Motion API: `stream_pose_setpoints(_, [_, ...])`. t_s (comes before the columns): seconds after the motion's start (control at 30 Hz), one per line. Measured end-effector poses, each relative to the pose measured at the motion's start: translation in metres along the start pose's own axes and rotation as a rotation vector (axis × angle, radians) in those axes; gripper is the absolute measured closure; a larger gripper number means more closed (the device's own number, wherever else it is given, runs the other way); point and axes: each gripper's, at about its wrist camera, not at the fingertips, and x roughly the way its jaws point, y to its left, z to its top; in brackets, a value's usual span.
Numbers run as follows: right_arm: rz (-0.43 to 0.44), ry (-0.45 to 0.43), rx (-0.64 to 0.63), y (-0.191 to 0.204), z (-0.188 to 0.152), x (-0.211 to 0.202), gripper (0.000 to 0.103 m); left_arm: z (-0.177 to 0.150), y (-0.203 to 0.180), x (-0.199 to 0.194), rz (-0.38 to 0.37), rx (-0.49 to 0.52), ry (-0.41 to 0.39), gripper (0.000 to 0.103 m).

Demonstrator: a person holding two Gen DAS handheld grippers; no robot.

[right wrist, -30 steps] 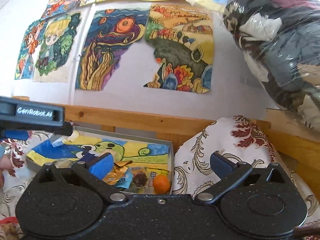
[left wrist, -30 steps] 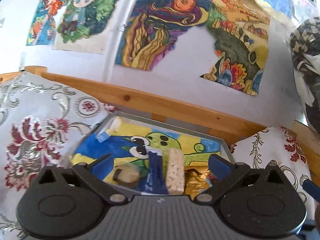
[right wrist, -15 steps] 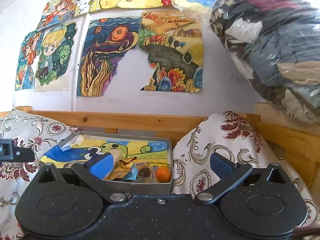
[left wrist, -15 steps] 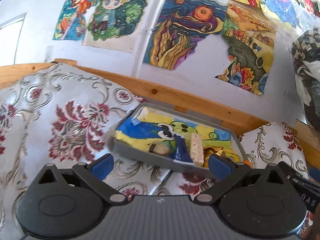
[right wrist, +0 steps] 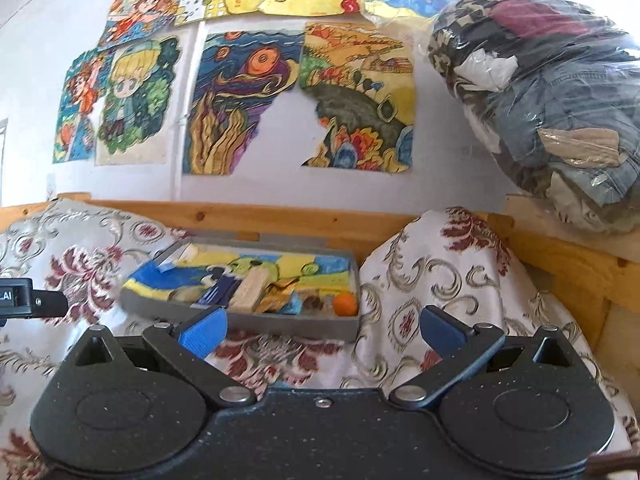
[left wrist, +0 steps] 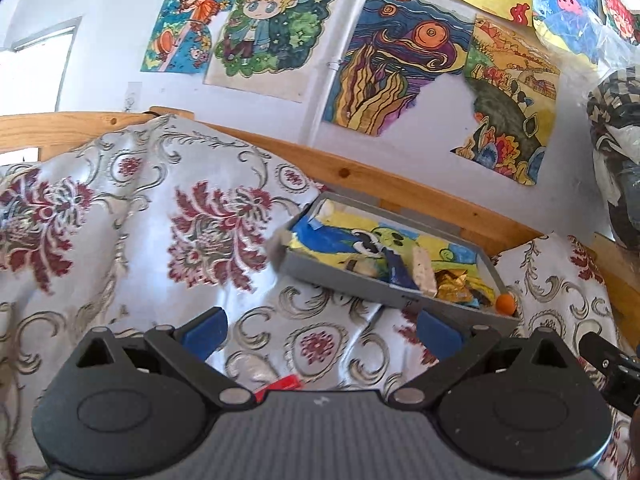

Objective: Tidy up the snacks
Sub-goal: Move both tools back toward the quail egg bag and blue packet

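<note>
With both sets of jaws spread wide and holding nothing, I see my left gripper (left wrist: 322, 330) and right gripper (right wrist: 323, 328) above the floral cloth (left wrist: 132, 216). Ahead, the grey tray (right wrist: 256, 322) holds the snacks (right wrist: 250, 290), an orange ball (right wrist: 345, 304) at its right end.

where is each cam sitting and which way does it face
Left wrist: on the left tongs, open, facing the floral patterned cloth, with the shallow grey snack tray to the right; the other tool's black tip shows at the right edge.
Right wrist: on the right tongs, open, facing the tray and wooden rail head-on.
Shared: tray, small orange ball, wall drawings.
</note>
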Motion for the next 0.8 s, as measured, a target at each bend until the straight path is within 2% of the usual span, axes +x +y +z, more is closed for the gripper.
stream_pose_setpoints(0.17, [0.016, 0.030, 0.000, 0.012, -0.006, -0.016, 0.001, -0.007, 0.016, -0.015, 0.006, -0.019, 0.021, 0.001])
stream_pose_setpoints(0.37, [0.039, 0.064, -0.016, 0.026, -0.013, -0.031, 0.001, -0.013, 0.027, -0.029, 0.013, 0.011, 0.030, 0.001])
stream_pose_setpoints(0.8, [0.135, 0.183, -0.140, 0.065, -0.033, -0.043, 0.001, -0.036, 0.046, -0.034, 0.043, 0.032, 0.110, 0.001])
